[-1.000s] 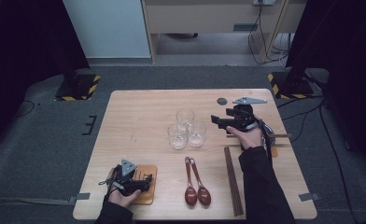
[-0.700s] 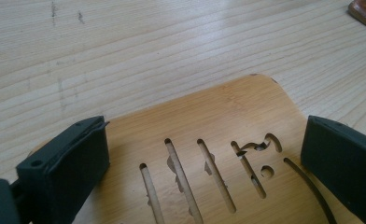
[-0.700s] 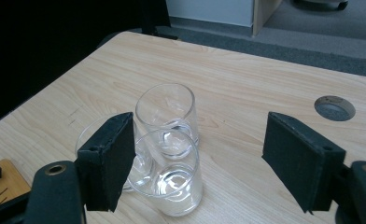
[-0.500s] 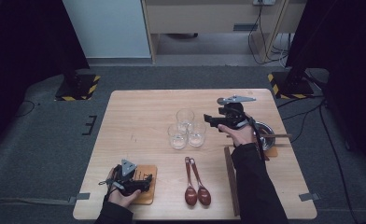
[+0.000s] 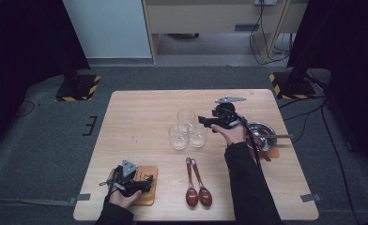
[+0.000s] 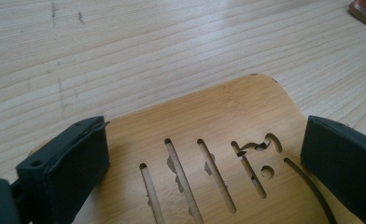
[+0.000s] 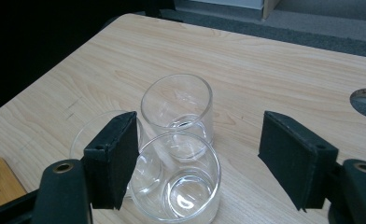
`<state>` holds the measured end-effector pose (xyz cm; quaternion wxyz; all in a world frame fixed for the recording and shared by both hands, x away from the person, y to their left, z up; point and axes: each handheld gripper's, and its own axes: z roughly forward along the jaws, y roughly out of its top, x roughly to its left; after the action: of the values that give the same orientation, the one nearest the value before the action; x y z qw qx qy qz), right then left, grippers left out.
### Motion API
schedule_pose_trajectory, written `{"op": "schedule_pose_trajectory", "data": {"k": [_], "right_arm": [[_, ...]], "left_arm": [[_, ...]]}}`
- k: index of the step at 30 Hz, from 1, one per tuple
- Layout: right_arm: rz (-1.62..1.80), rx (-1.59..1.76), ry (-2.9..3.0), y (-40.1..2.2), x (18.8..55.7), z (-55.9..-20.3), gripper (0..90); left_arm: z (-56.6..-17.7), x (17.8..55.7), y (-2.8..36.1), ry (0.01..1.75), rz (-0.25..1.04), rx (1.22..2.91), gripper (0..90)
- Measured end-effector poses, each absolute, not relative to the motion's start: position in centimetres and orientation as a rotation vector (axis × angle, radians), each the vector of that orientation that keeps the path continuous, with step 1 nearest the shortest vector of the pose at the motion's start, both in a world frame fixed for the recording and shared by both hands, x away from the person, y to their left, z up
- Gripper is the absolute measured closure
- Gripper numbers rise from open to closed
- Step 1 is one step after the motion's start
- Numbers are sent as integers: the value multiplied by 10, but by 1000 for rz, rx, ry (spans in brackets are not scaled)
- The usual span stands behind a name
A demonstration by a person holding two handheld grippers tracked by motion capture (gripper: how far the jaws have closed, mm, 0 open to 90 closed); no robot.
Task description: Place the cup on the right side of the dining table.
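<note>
The right gripper (image 5: 204,121) comes in level from the right toward the cluster of three glasses (image 5: 187,129) at the table's (image 5: 140,112) middle, its jaws wide apart and just narrowing, nothing between the pads yet. In the right gripper view the nearest glass (image 7: 179,179) sits low between the jaws, lined up so they can straddle its wall; another glass (image 7: 177,109) stands just beyond it, so a clean side-on approach looks sensible to avoid knocking the neighbours. Down at the near left, the left gripper (image 5: 147,179) rests over the wooden coaster (image 5: 147,190), jaws open on either side of its slotted face (image 6: 209,154), likely waiting there to steady or present it as the glass's landing spot. Two wooden spoons (image 5: 196,187) lie at the near middle, and a metal bowl (image 5: 262,133) sits at the right, behind the reaching wrist.
</note>
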<state>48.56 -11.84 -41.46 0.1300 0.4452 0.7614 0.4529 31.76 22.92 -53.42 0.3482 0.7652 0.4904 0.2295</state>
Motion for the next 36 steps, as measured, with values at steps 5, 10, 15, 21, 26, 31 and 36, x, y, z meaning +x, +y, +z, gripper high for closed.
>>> {"op": "schedule_pose_trajectory", "data": {"k": [5,10,15,21,26,31,36], "right_arm": [[1283,1296,2230,-117,488,-419,290],[1255,1288,2254,-116,490,-423,298],[1236,1291,2265,-115,492,-427,302],[1236,1311,2260,-117,493,-433,313],[1223,1324,2267,-120,494,-439,315],[1215,1327,2278,-117,496,-444,323],[1199,1332,2302,-113,498,-448,354]], "left_arm": [[-534,318,229,1272,591,1982,3],[-534,318,229,1273,590,1981,3],[-534,317,230,1275,587,1979,3],[-534,317,230,1277,585,1977,2],[-534,318,229,1276,587,1979,3],[-534,317,229,1279,584,1975,2],[-534,317,230,1278,583,1976,3]]}}
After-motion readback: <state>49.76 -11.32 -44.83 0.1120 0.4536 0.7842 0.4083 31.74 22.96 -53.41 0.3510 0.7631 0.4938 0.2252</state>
